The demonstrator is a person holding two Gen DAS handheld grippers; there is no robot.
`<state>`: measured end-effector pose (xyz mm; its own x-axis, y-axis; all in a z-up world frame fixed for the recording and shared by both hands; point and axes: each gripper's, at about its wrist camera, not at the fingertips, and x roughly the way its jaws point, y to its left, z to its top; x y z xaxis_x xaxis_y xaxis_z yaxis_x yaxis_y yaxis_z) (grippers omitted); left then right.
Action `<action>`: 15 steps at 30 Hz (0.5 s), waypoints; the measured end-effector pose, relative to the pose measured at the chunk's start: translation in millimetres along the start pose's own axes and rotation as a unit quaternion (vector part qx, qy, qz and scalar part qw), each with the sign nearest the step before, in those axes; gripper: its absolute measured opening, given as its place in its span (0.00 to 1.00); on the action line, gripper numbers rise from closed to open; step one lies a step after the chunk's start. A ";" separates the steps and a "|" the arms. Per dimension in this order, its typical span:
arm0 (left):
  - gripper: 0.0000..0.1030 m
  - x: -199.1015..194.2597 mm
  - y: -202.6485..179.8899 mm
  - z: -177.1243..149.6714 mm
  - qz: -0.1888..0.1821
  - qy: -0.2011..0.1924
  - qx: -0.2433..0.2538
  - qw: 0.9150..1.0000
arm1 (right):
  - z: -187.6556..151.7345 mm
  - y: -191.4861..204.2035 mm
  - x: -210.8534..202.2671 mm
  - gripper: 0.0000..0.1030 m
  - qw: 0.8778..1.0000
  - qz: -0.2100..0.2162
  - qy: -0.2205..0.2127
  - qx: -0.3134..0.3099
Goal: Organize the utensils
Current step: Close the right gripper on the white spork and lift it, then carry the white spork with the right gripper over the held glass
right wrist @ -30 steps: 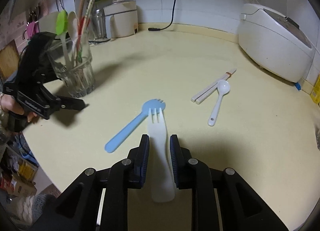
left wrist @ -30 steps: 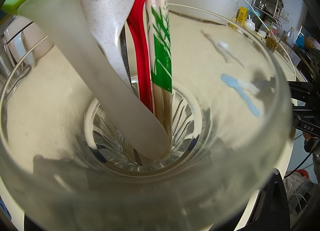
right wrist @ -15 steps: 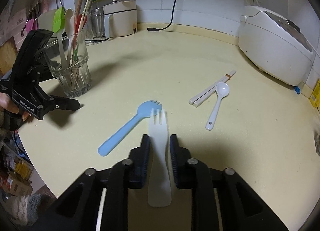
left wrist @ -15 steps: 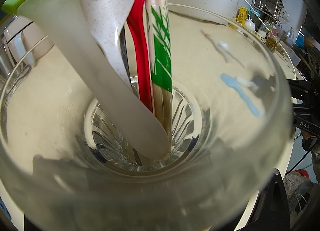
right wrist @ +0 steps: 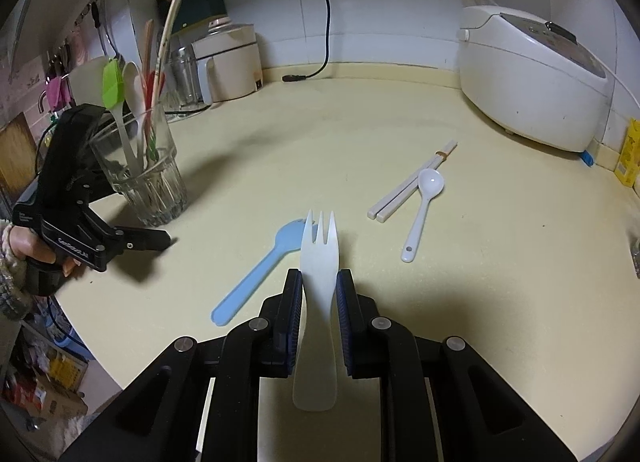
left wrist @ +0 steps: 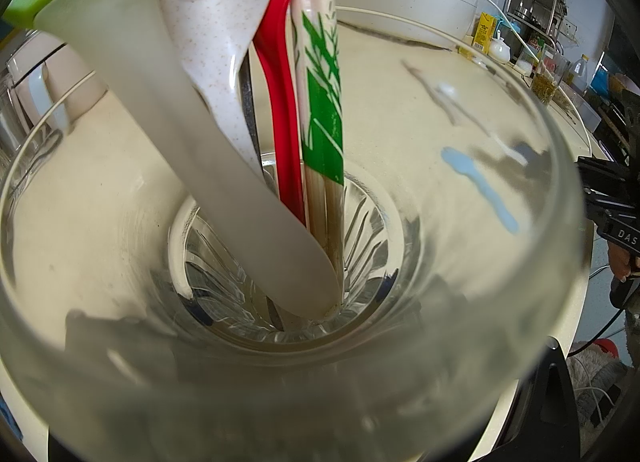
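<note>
So the white plastic fork (right wrist: 320, 258) is up off the bench (right wrist: 360, 134) right now, clamped by its handle in my right gripper (right wrist: 319, 286), tines pointing away from me. The jaws have just been closing in on it and now sit narrow, pads against both edges of the handle. Just under and left of the tines, the blue spork (right wrist: 260, 270) lies flat on the bench, handle angled toward the near-left edge. Off to the right there's a white spoon (right wrist: 422, 212) lying right beside a pair of pale chopsticks (right wrist: 408, 188).

The glass cup (right wrist: 140, 174) stands at the left, already loaded with a green-headed brush (right wrist: 112, 84), a speckled white spoon (left wrist: 208, 42), a red handle (left wrist: 284, 102) and wrapped chopsticks (left wrist: 320, 82). My left gripper (right wrist: 100, 222) sits against the near side of the cup, one finger poking out along the bench; I honestly can't tell whether its jaws are pinching the glass or just resting there. From the left wrist view I'm basically staring down into the cup. A rice cooker (right wrist: 528, 78) sits far right.
</note>
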<state>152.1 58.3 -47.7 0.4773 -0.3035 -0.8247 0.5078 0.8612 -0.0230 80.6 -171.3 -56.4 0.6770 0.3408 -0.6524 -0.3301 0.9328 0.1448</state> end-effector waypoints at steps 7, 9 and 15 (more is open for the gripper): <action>0.99 0.1 0.2 0.1 0.000 0.000 0.000 1.000 | -1.5 1.6 -4.1 0.17 1.000 0.003 0.001 0.001; 0.99 0.0 0.1 0.2 0.000 0.000 0.000 1.000 | -1.0 1.0 -4.1 0.17 1.000 0.004 0.001 0.001; 0.99 0.0 0.3 0.3 0.000 0.000 0.000 1.000 | 1.3 1.8 -4.9 0.17 1.000 0.006 0.000 -0.002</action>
<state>152.5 58.4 -47.6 0.4765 -0.3042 -0.8248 0.5082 0.8609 -0.0239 77.6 -171.1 -52.0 0.6722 0.3524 -0.6511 -0.3411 0.9280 0.1501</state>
